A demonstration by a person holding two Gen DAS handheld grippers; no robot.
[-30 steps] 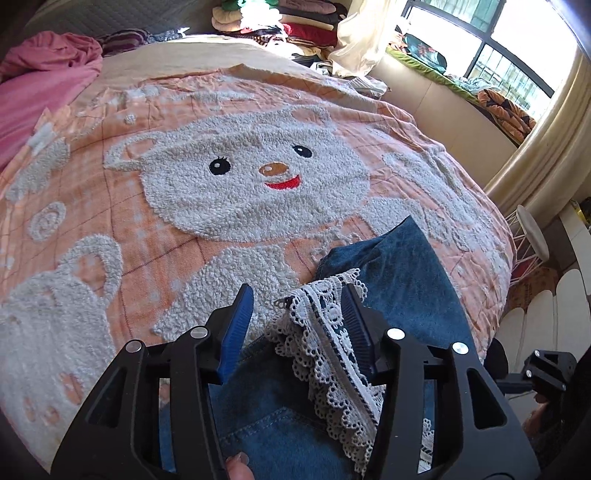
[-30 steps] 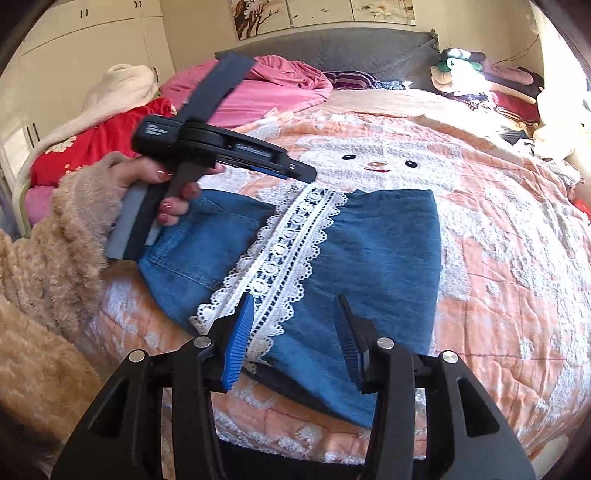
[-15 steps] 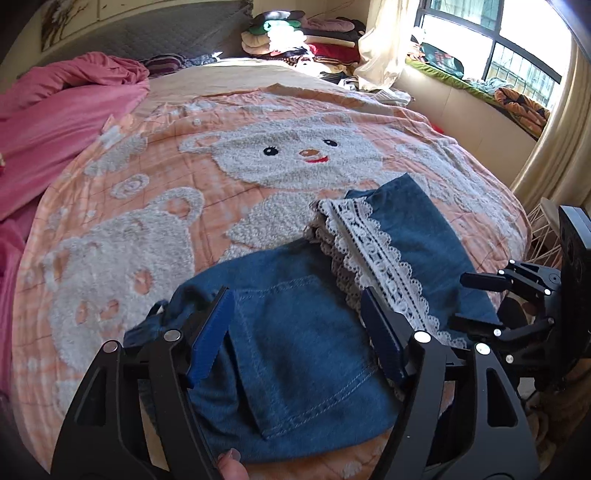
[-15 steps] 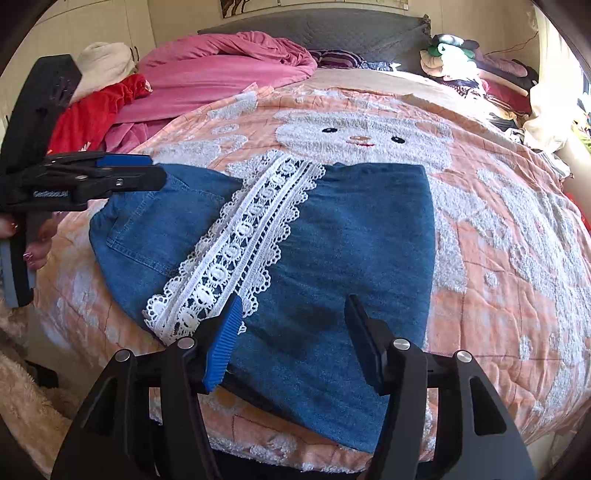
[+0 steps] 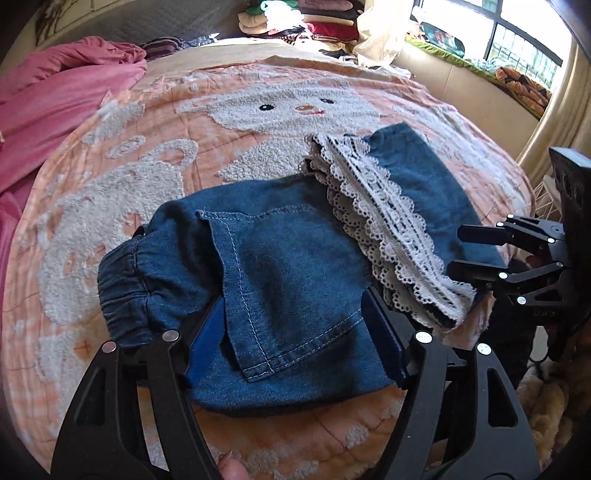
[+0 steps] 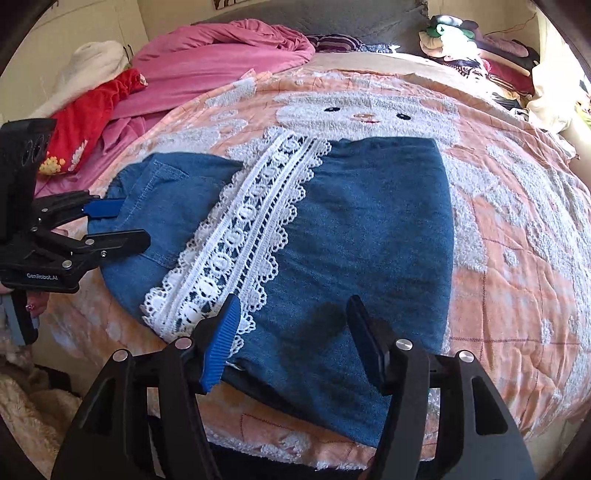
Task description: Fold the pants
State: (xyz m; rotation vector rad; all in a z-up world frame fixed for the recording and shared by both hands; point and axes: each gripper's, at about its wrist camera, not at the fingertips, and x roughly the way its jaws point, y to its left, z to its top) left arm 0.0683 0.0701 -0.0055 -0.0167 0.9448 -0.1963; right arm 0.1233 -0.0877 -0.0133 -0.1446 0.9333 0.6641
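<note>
Blue denim pants with a white lace band lie folded on the bed near its front edge; they also show in the right wrist view, with the lace. My left gripper is open, its jaws either side of the waistband and pocket end. My right gripper is open, its jaws over the near edge of the leg end. Each gripper shows in the other's view: the right one beside the lace end, the left one at the waistband.
The pants rest on an orange bedspread with a white bear pattern. A pink blanket and red garment lie at the far left. Stacked clothes sit by the headboard. A window bench runs along the right.
Both grippers have come down closer to the pants. The left gripper let go of the lace end a second ago and now sits at the waistband end.
</note>
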